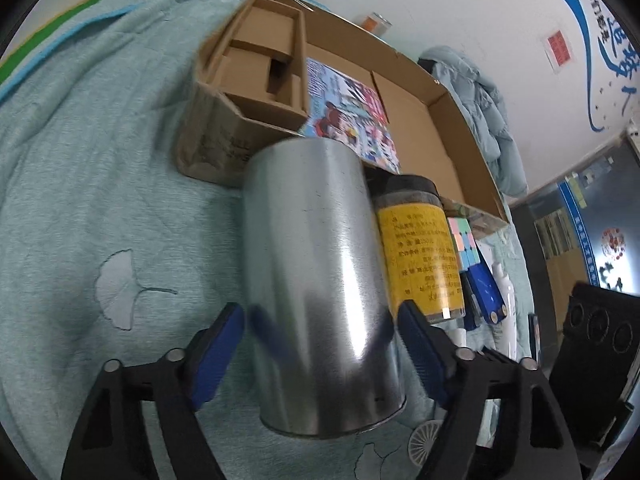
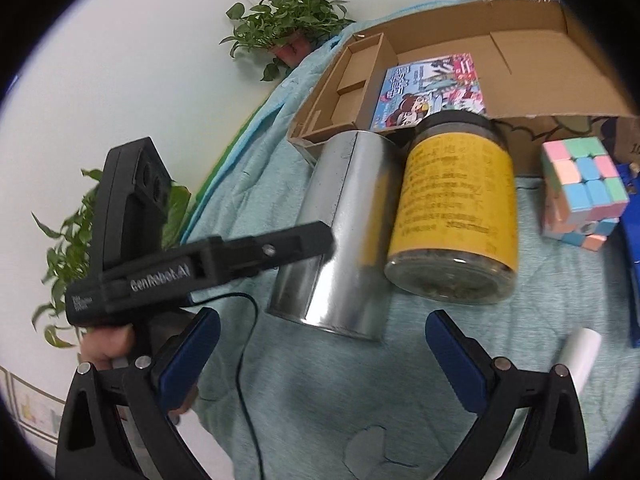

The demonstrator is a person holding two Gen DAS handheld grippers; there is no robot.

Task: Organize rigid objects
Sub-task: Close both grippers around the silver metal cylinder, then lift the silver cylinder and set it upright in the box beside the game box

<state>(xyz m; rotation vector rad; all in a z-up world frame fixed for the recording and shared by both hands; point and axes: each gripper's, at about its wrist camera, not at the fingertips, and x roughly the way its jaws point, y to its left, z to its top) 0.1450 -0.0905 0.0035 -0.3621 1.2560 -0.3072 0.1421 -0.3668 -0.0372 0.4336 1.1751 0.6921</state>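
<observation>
A shiny metal can [image 1: 316, 280] lies on its side on a pale teal quilted cover [image 1: 100, 200], its far end up against the front of an open cardboard box [image 1: 420, 128]. The left tool [image 1: 320, 320] straddles the can near its closer end: a blue pad sits on either side of the curved wall. The right pad looks to be at the metal, while the left pad seems to stand a little off it, so I cannot tell whether the can is truly gripped; blur on the metal makes it harder to judge.

Just beside the can, on its right, lies a jar [image 1: 420, 252] with a yellow label and a dark lid, also on its side and close alongside. Further right sits a pastel puzzle cube [image 2: 584, 192], apart from the jar, and beside that something blue [image 1: 486, 292].

Inside the box a colourful printed booklet [image 2: 432, 88] lies flat, next to a cardboard insert with small compartments [image 1: 260, 64].

The right tool [image 2: 324, 344] hangs above the cover, short of the can and jar, its jaws spread wide with nothing between them. A white tube [image 2: 580, 356] lies by its right finger. A hand [image 2: 108, 344] grips the left tool's handle, and leafy potted plants [image 2: 280, 20] stand against the white wall.
</observation>
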